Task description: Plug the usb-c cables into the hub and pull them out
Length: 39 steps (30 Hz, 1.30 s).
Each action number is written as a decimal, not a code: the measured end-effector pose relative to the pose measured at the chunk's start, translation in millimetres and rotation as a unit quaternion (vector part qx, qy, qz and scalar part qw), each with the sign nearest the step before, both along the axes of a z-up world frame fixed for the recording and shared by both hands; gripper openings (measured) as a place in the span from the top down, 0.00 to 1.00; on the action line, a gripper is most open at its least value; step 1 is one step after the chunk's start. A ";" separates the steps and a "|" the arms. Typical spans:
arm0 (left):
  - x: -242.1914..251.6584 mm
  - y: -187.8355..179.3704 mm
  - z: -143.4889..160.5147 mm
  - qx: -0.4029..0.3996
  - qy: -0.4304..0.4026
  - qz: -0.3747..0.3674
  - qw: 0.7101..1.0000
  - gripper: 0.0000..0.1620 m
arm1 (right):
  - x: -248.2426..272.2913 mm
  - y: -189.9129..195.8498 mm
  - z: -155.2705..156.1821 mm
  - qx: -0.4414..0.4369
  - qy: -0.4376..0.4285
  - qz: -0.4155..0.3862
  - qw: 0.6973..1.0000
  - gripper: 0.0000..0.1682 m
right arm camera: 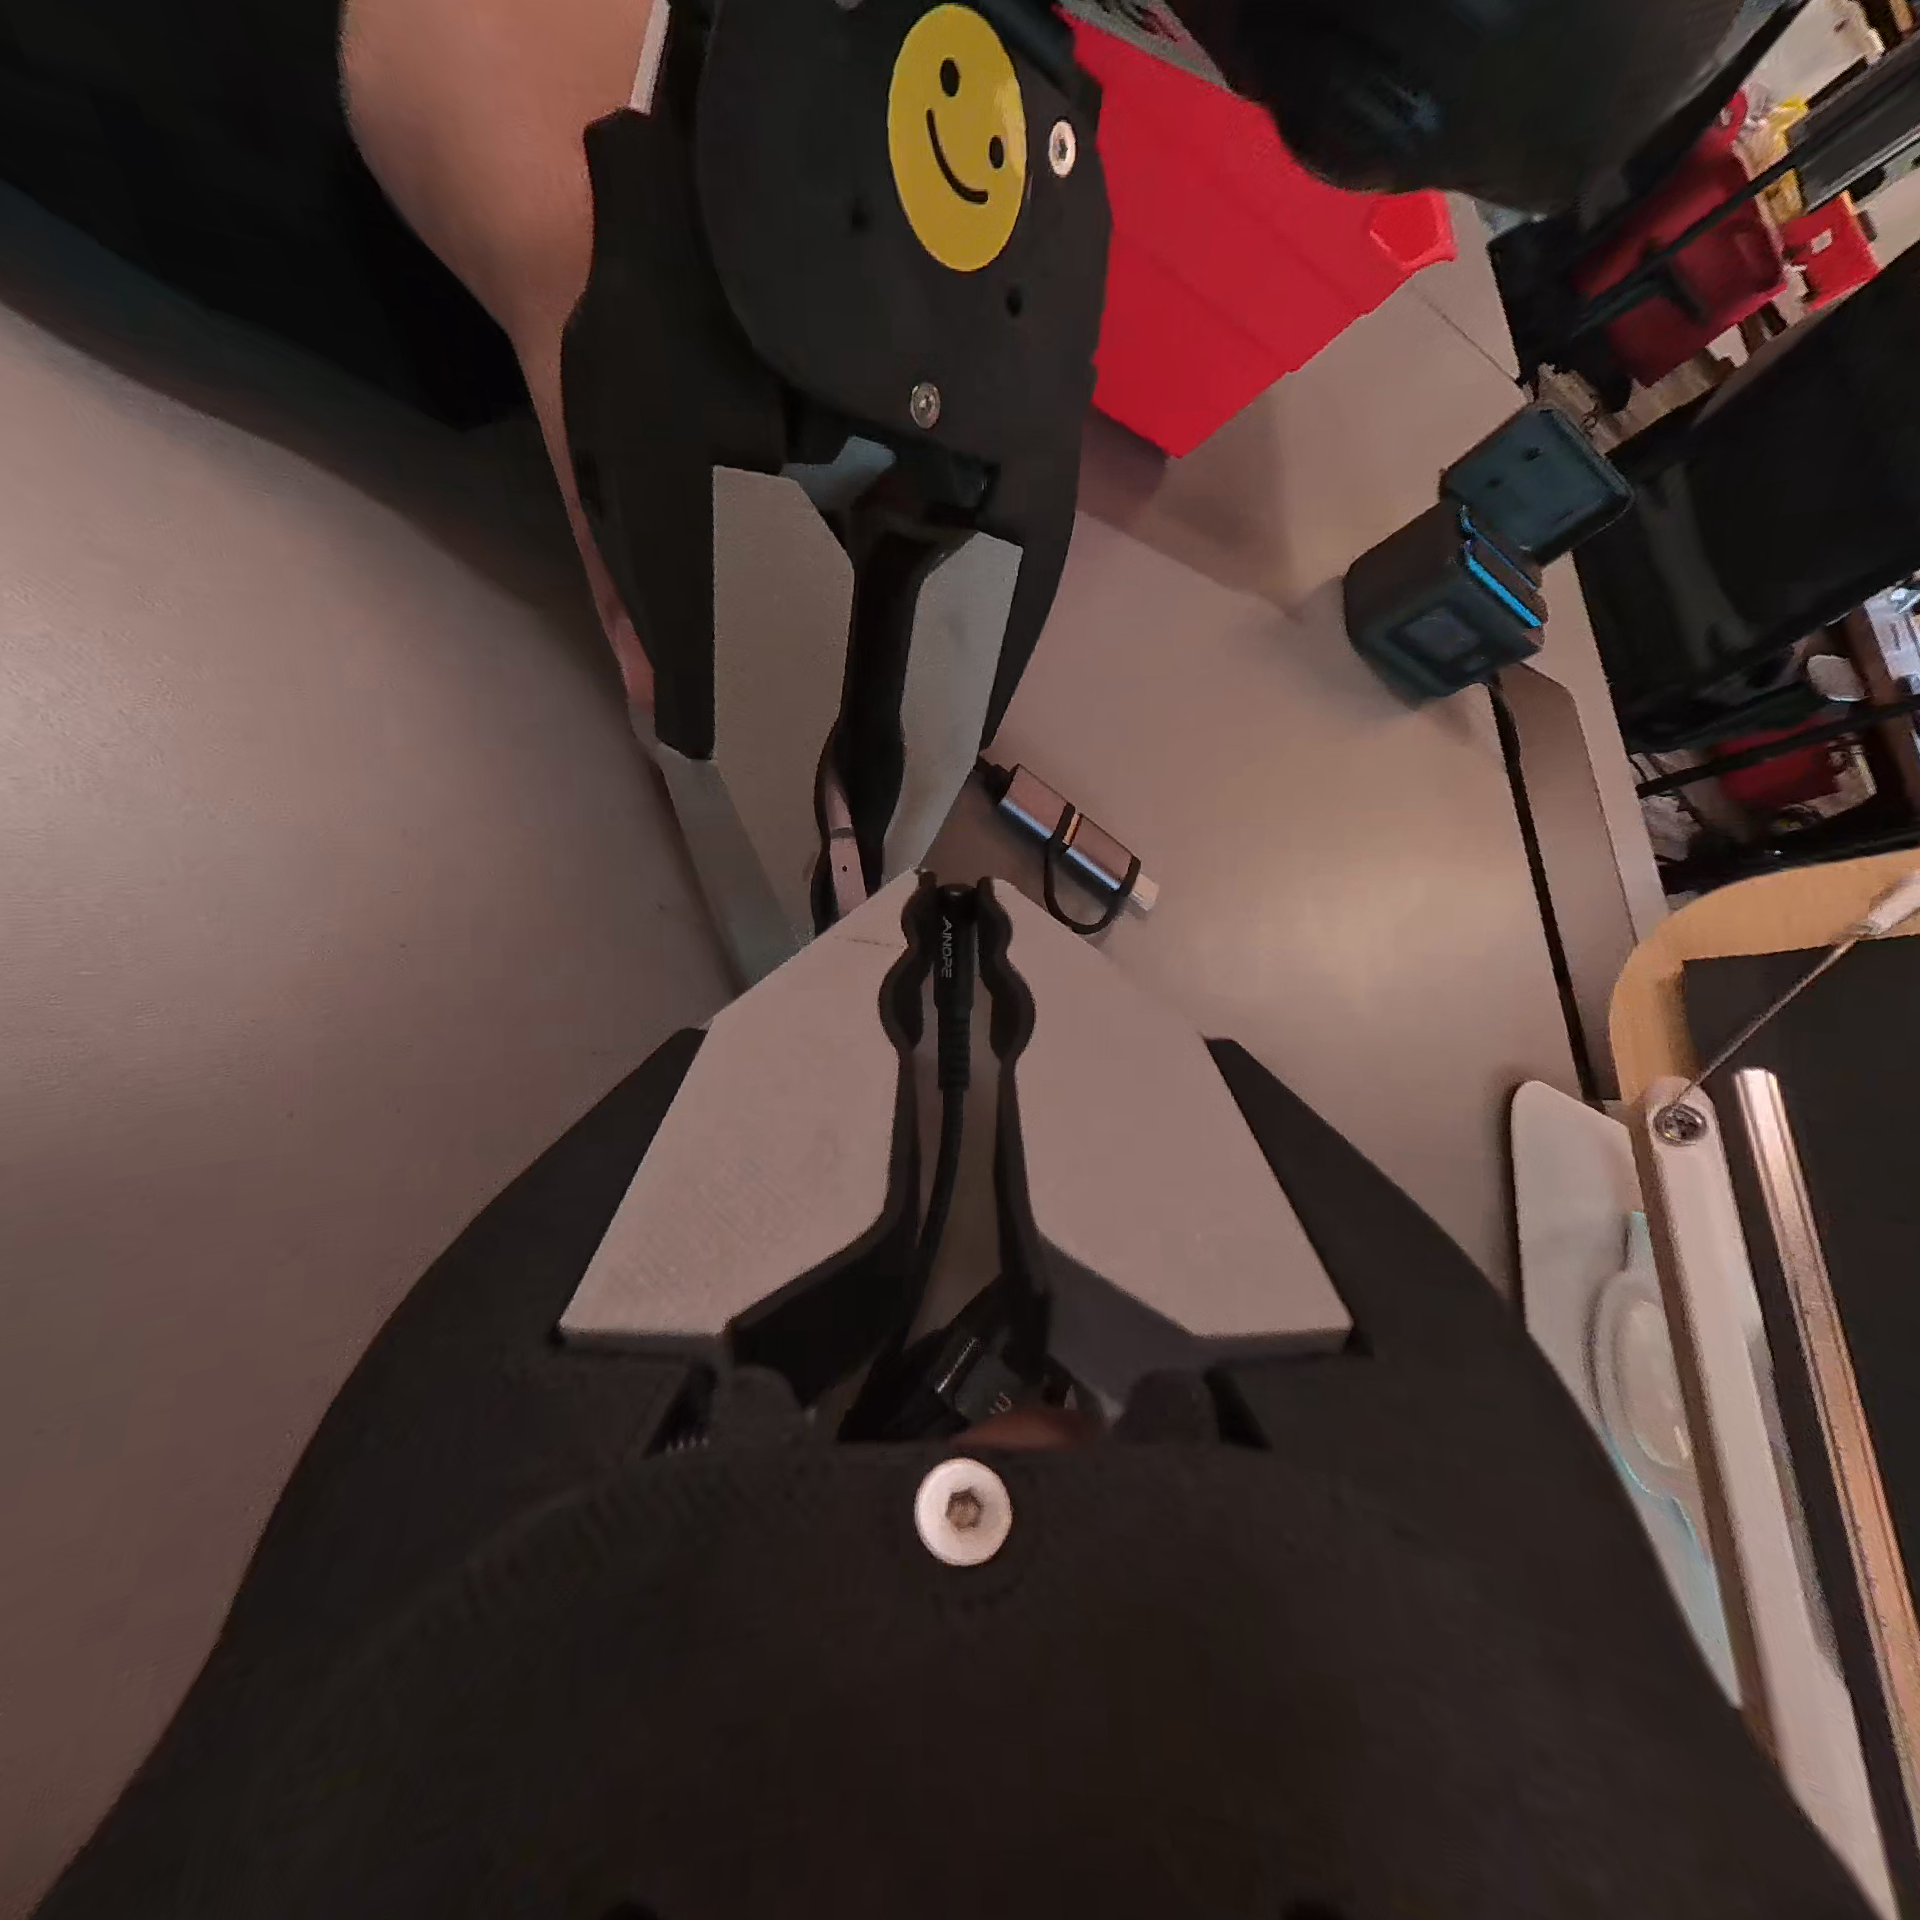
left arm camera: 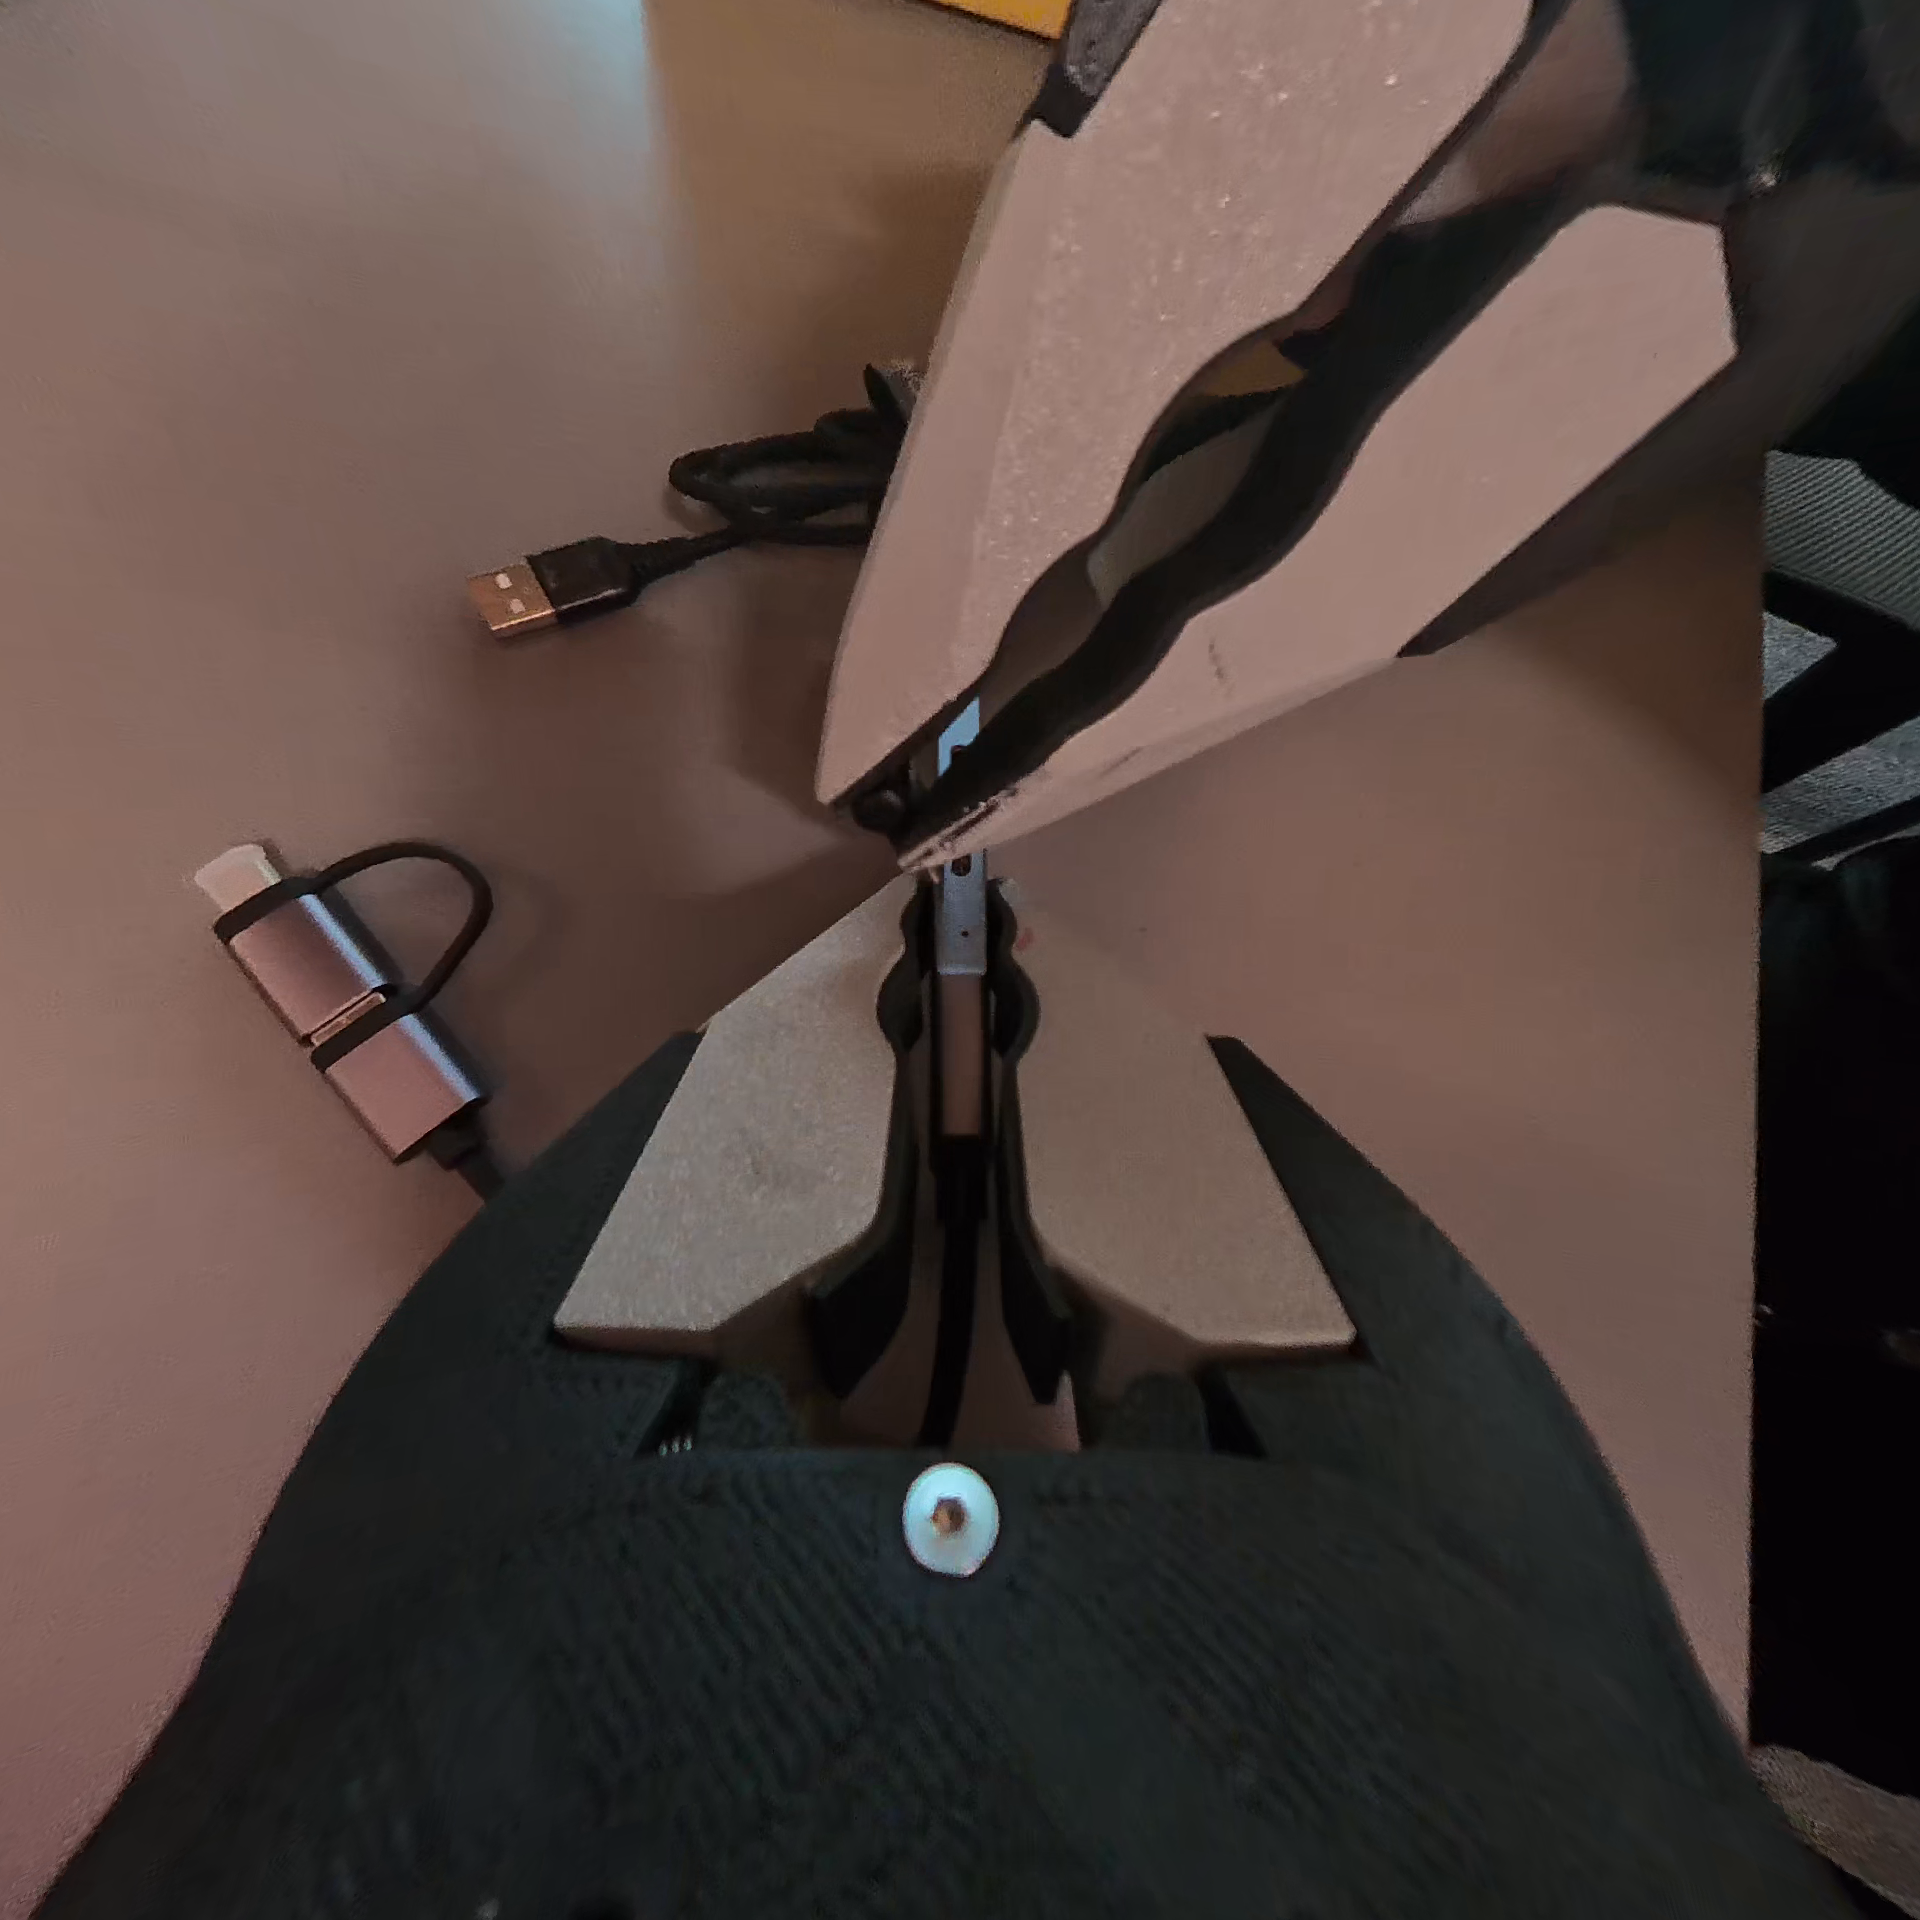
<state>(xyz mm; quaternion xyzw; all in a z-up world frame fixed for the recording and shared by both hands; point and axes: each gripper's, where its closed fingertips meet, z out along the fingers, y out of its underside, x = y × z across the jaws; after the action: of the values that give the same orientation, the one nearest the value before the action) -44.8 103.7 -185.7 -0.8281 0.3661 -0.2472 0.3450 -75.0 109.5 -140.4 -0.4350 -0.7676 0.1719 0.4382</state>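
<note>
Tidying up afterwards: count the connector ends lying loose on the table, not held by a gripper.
2. A black USB-A plug lies ahead of the left gripper; a grey adapter plug with a black loop lies to its left. Others may be hidden behind the grippers.

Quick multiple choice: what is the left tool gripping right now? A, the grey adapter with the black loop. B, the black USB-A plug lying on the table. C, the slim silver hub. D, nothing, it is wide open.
C: the left tool is shut on the slim silver hub, while the grey adapter and the USB-A plug lie loose on the table.
</note>
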 end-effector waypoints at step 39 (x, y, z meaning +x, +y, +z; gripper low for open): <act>-8.1 27.3 14.1 0.188 0.119 0.026 0.975 0.95 | 15.2 6.7 11.8 -0.178 0.041 0.020 0.983 0.94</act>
<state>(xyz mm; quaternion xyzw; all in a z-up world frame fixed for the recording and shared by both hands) -52.9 131.0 -171.6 -0.7813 0.4227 -0.0645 0.4546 -59.7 116.2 -128.7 -0.4827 -0.7150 0.3322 0.3814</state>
